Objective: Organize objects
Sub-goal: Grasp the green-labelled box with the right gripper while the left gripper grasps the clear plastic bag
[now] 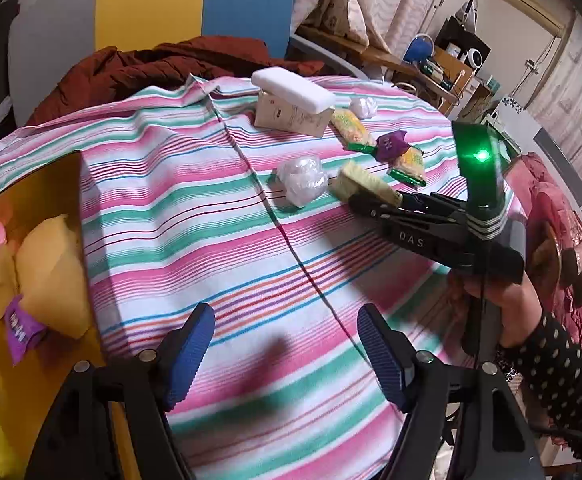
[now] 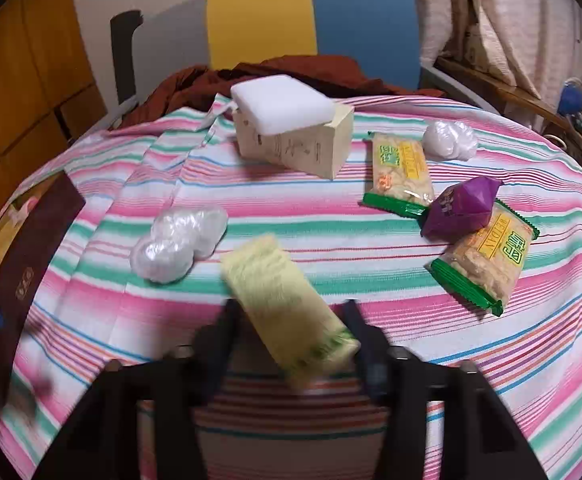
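Observation:
My right gripper (image 2: 291,312) is shut on a pale yellow snack packet (image 2: 287,300), held above the striped tablecloth (image 2: 331,220); it also shows in the left wrist view (image 1: 365,186), blurred. My left gripper (image 1: 287,344) is open and empty over the cloth, beside a yellow box (image 1: 39,380) at the left holding yellow packets and a purple wrapper (image 1: 21,330). On the cloth lie two green-edged cracker packets (image 2: 401,172) (image 2: 487,264), a purple packet (image 2: 465,206), two white plastic wads (image 2: 179,242) (image 2: 451,140) and a cream carton (image 2: 295,148) topped by a white foam block (image 2: 283,104).
A dark brown box lid (image 2: 31,260) stands at the left edge of the table. A rust-red garment (image 2: 251,76) lies on a grey, yellow and blue chair (image 2: 283,20) behind the table. Cluttered shelves (image 1: 451,64) stand at the far right.

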`<action>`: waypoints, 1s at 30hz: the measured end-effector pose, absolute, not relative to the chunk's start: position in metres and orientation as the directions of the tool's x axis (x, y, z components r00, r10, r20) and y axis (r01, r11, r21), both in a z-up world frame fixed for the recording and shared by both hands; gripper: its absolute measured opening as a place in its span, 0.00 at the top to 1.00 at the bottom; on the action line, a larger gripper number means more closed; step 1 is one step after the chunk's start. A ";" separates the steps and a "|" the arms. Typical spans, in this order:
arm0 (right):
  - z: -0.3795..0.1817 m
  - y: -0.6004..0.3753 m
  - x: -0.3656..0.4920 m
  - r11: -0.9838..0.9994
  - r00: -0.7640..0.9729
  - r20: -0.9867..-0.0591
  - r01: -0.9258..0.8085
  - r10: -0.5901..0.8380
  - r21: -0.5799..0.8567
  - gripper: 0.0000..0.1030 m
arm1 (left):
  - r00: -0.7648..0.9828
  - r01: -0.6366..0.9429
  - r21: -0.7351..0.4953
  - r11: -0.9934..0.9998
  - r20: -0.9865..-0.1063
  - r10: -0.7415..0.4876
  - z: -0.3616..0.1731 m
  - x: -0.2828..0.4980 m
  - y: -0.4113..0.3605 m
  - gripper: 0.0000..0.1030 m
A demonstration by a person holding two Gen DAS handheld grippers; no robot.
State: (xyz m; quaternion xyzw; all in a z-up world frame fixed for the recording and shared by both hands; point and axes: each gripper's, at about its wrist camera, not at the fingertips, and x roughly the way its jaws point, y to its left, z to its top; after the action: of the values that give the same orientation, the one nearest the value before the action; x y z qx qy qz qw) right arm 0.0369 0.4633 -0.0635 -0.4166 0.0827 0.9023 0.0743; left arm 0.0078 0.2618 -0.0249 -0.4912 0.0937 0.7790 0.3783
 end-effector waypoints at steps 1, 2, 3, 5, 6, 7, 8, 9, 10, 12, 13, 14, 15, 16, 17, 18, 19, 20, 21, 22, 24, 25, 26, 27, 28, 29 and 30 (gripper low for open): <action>-0.064 0.463 0.036 -0.971 -0.644 -0.761 -0.223 0.082 0.084 0.66 | -0.228 -0.680 -0.225 -0.697 -0.840 0.493 -0.027 0.005 0.265 0.27; -0.064 0.465 0.037 -0.967 -0.647 -0.756 -0.239 0.093 0.086 0.71 | -0.223 -0.679 -0.229 -0.697 -0.841 0.493 -0.029 0.002 0.269 0.27; -0.064 0.468 0.038 -0.960 -0.653 -0.750 -0.263 0.103 0.097 0.71 | -0.218 -0.677 -0.232 -0.699 -0.843 0.492 -0.031 -0.003 0.274 0.27; -0.065 0.473 0.041 -0.946 -0.660 -0.742 -0.299 0.113 0.122 0.71 | -0.218 -0.673 -0.230 -0.703 -0.846 0.486 -0.034 -0.010 0.283 0.27; -0.065 0.476 0.043 -0.939 -0.664 -0.737 -0.318 0.122 0.132 0.71 | -0.220 -0.673 -0.224 -0.705 -0.849 0.480 -0.036 -0.015 0.289 0.27; -0.066 0.478 0.045 -0.933 -0.668 -0.733 -0.331 0.128 0.139 0.71 | -0.221 -0.674 -0.218 -0.706 -0.852 0.475 -0.039 -0.019 0.296 0.27; -0.066 0.479 0.045 -0.931 -0.672 -0.729 -0.337 0.130 0.144 0.71 | -0.218 -0.675 -0.218 -0.705 -0.854 0.473 -0.041 -0.023 0.301 0.27; -0.066 0.479 0.046 -0.931 -0.676 -0.725 -0.337 0.134 0.143 0.71 | -0.218 -0.672 -0.213 -0.709 -0.858 0.465 -0.043 -0.028 0.309 0.27; -0.066 0.478 0.045 -0.931 -0.676 -0.724 -0.339 0.140 0.136 0.71 | -0.219 -0.670 -0.211 -0.712 -0.860 0.461 -0.045 -0.033 0.315 0.27; -0.067 0.475 0.044 -0.933 -0.672 -0.724 -0.341 0.156 0.116 0.70 | -0.216 -0.668 -0.224 -0.709 -0.854 0.473 -0.047 -0.042 0.329 0.27; -0.067 0.474 0.044 -0.934 -0.671 -0.723 -0.342 0.163 0.107 0.70 | -0.225 -0.665 -0.219 -0.715 -0.854 0.470 -0.048 -0.046 0.335 0.27; -0.067 0.474 0.044 -0.934 -0.672 -0.722 -0.342 0.167 0.103 0.70 | -0.234 -0.664 -0.214 -0.716 -0.850 0.472 -0.048 -0.050 0.342 0.27; -0.067 0.474 0.044 -0.934 -0.674 -0.720 -0.343 0.169 0.102 0.70 | -0.243 -0.666 -0.215 -0.714 -0.843 0.480 -0.048 -0.054 0.348 0.27; -0.068 0.475 0.045 -0.933 -0.676 -0.717 -0.344 0.169 0.105 0.70 | -0.256 -0.664 -0.207 -0.718 -0.840 0.478 -0.049 -0.058 0.352 0.27; -0.069 0.475 0.045 -0.932 -0.678 -0.715 -0.347 0.169 0.109 0.70 | -0.270 -0.660 -0.194 -0.725 -0.840 0.471 -0.050 -0.061 0.356 0.27; -0.069 0.476 0.045 -0.931 -0.680 -0.714 -0.348 0.167 0.113 0.71 | -0.276 -0.661 -0.193 -0.725 -0.836 0.474 -0.052 -0.064 0.361 0.27; -0.070 0.477 0.045 -0.930 -0.680 -0.714 -0.349 0.166 0.116 0.71 | -0.276 -0.665 -0.194 -0.721 -0.834 0.478 -0.054 -0.067 0.364 0.27; -0.070 0.477 0.046 -0.929 -0.682 -0.712 -0.350 0.166 0.119 0.71 | -0.281 -0.666 -0.186 -0.722 -0.834 0.474 -0.057 -0.070 0.368 0.27; -0.070 0.477 0.046 -0.929 -0.683 -0.711 -0.350 0.166 0.119 0.71 | -0.292 -0.664 -0.169 -0.728 -0.839 0.460 -0.061 -0.072 0.371 0.27; -0.070 0.477 0.046 -0.929 -0.683 -0.711 -0.351 0.168 0.118 0.71 | -0.298 -0.664 -0.158 -0.731 -0.840 0.452 -0.064 -0.073 0.372 0.28; -0.070 0.477 0.046 -0.929 -0.683 -0.711 -0.352 0.170 0.116 0.71 | -0.321 -0.671 -0.135 -0.729 -0.833 0.450 -0.069 -0.073 0.373 0.29; -0.070 0.476 0.045 -0.929 -0.683 -0.710 -0.352 0.172 0.114 0.71 | -0.337 -0.680 -0.124 -0.723 -0.823 0.458 -0.069 -0.071 0.372 0.32; -0.070 0.476 0.045 -0.929 -0.684 -0.709 -0.352 0.172 0.113 0.71 | -0.349 -0.689 -0.113 -0.716 -0.815 0.464 -0.070 -0.069 0.370 0.33; -0.070 0.476 0.045 -0.929 -0.684 -0.708 -0.352 0.173 0.114 0.71 | -0.358 -0.695 -0.105 -0.711 -0.808 0.469 -0.072 -0.067 0.368 0.35; -0.070 0.476 0.045 -0.929 -0.685 -0.708 -0.353 0.173 0.114 0.71 | -0.375 -0.700 -0.090 -0.708 -0.798 0.472 -0.073 -0.065 0.366 0.39; -0.070 0.477 0.045 -0.929 -0.685 -0.708 -0.353 0.174 0.113 0.71 | -0.390 -0.701 -0.074 -0.710 -0.793 0.468 -0.073 -0.063 0.365 0.42; -0.071 0.477 0.045 -0.929 -0.684 -0.708 -0.353 0.174 0.113 0.71 | -0.402 -0.701 -0.059 -0.711 -0.790 0.463 -0.073 -0.062 0.365 0.43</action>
State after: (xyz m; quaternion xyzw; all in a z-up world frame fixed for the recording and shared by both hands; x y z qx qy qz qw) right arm 0.0448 0.4767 -0.0707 -0.3698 0.1208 0.9098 0.1448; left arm -0.0622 0.3652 -0.0735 -0.4176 0.1428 0.8251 0.3526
